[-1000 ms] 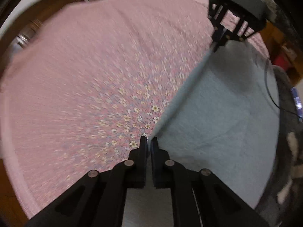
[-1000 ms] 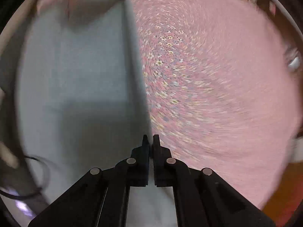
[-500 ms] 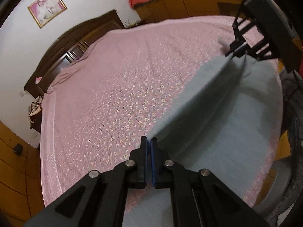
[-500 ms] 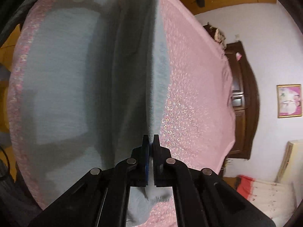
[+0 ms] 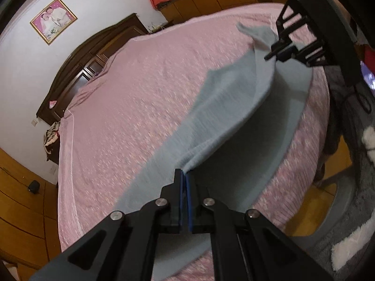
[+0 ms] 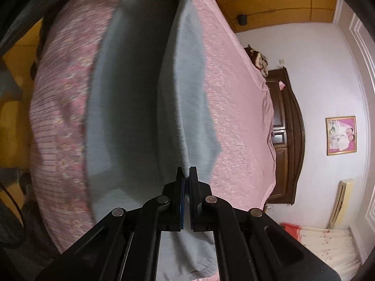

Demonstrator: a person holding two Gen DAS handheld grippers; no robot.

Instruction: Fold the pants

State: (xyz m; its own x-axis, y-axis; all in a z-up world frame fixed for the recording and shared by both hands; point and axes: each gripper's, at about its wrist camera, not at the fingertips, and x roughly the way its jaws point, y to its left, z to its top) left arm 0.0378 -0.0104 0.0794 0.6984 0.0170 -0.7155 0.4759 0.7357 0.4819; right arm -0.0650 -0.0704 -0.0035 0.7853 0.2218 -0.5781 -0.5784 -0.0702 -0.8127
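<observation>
— Where are the pants point(image 5: 225, 107) relative to your jaws?

— I have the left gripper point(image 5: 184, 175) closed on one end of a raised edge, the cloth pinched right at the tips of its jaws. The right gripper point(image 6: 186, 173) is clamped on the other end the same way.

— And the rest of the fabric?

— It hangs from that taut ridge between my two grippers (like a little tent) and spreads flat on the pink bedspread point(image 5: 131, 107), near the bed's edge.
</observation>
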